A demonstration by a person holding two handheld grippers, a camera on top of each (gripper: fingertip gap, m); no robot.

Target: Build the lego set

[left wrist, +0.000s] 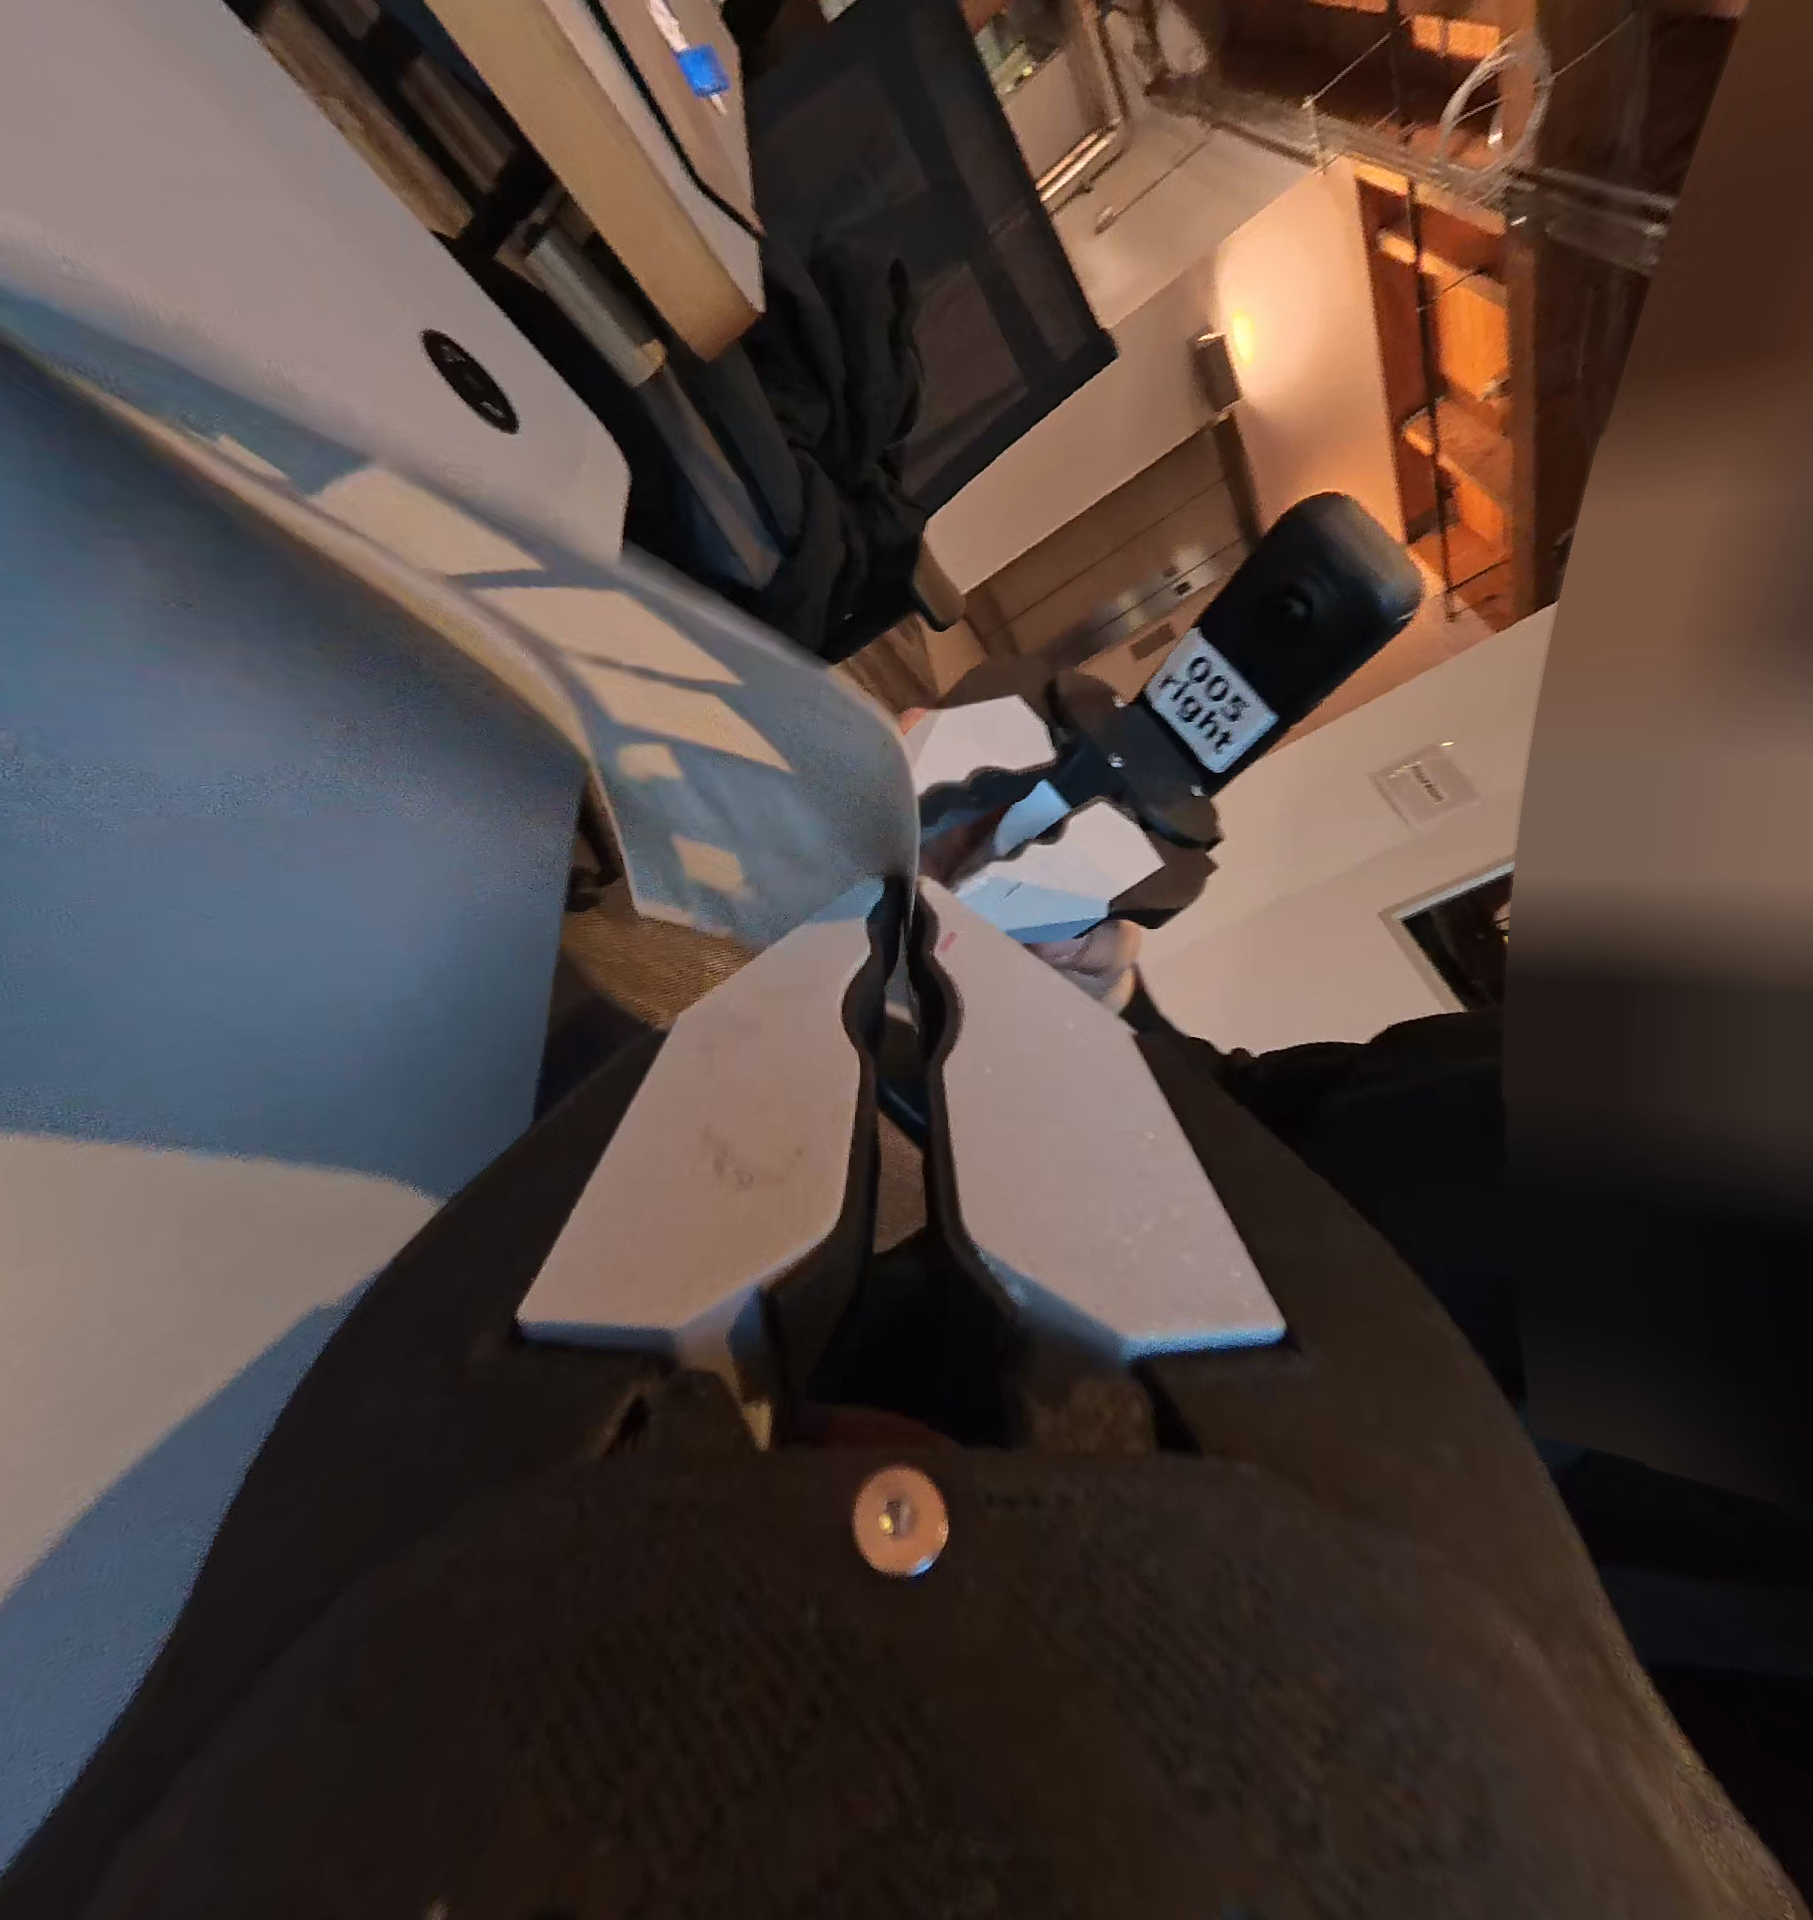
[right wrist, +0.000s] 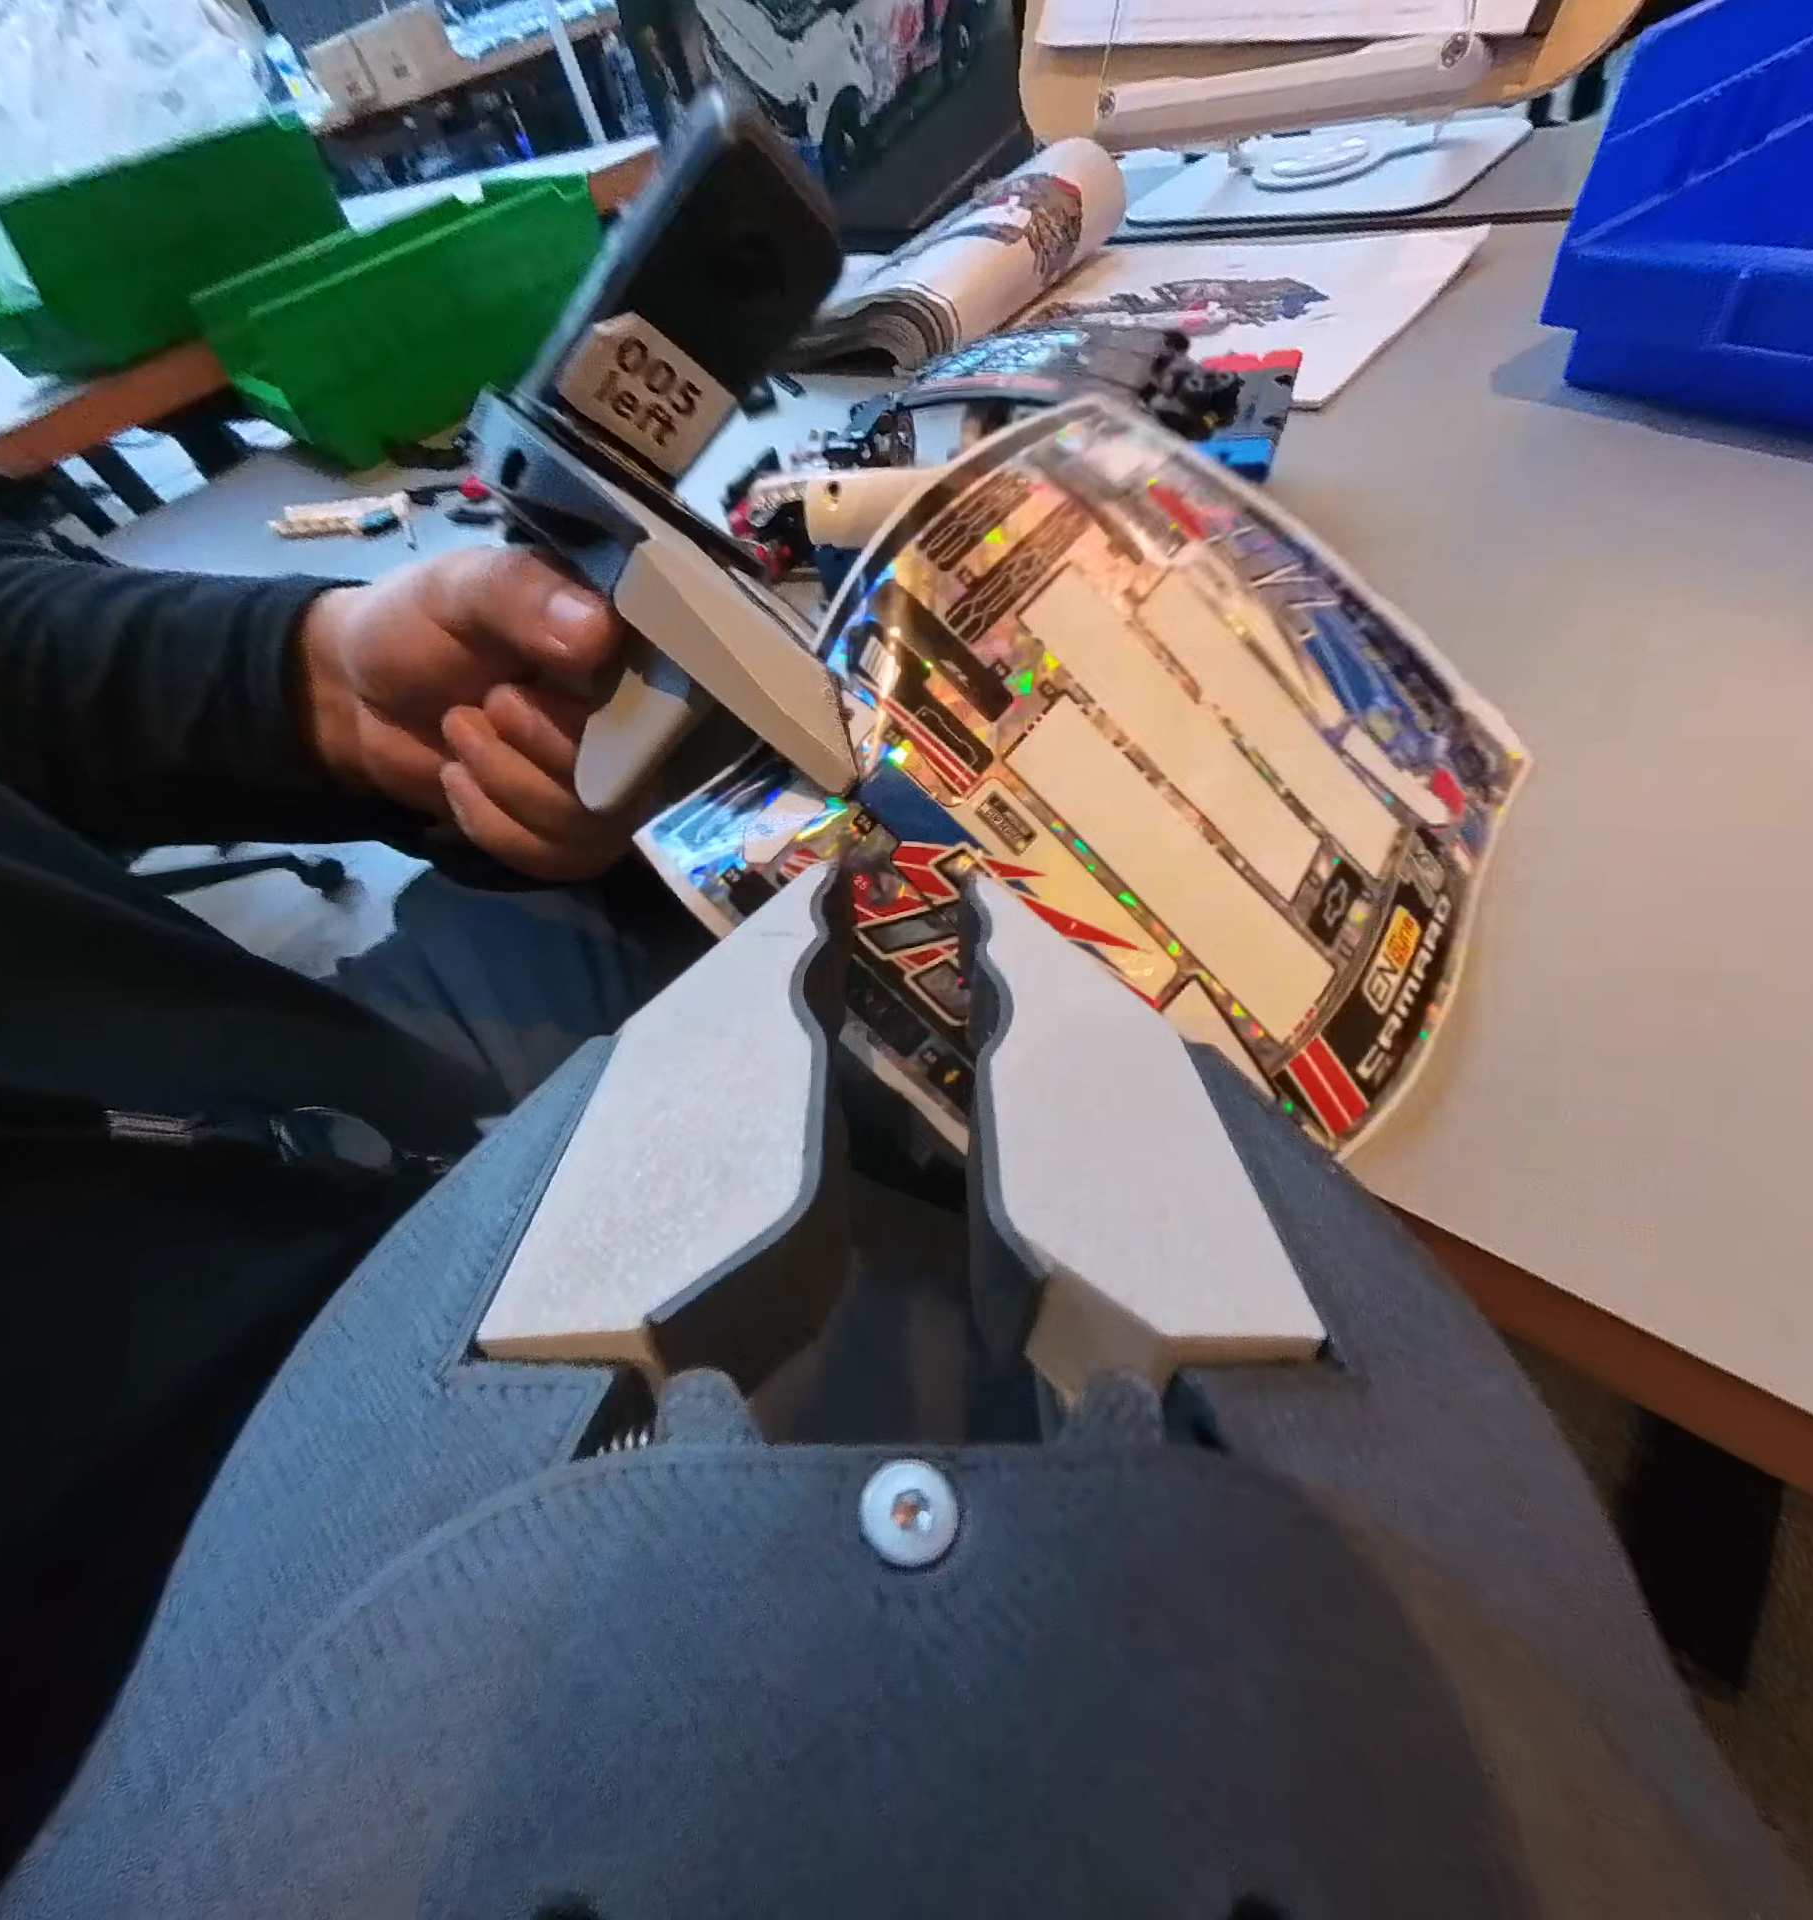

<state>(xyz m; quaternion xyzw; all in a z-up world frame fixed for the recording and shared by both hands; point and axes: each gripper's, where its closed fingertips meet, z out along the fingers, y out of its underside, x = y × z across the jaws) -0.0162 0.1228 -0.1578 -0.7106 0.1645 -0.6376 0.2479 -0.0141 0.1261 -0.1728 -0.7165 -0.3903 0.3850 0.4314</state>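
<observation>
The left gripper (right wrist: 848, 774), gray fingers on a dark body, is clamped on the near-left edge of a curled, glossy holographic sticker sheet (right wrist: 1172, 758); in the left wrist view its fingertips (left wrist: 897, 914) are pressed together on the sheet's pale backing (left wrist: 466, 644), which bows up and away to the left. A person's hand (right wrist: 466, 686) in a black sleeve grips that tool's handle. The right gripper (right wrist: 902, 904) hangs just near of the sheet's lower edge with its fingers a narrow gap apart, holding nothing; whether its tips touch the sheet I cannot tell. The sheet is held above the near edge of the gray tabletop (right wrist: 1608, 935), printed face toward the right wrist camera, with several blank white rectangles on its face among the shiny graphics. Farther on the table lies the partly built lego car of black, red, white and blue pieces (right wrist: 1037, 436), with an open instruction booklet (right wrist: 1006, 249) beyond it. A green plastic bin (right wrist: 382, 322) sits far left and a blue plastic bin (right wrist: 1712, 208) far right.
</observation>
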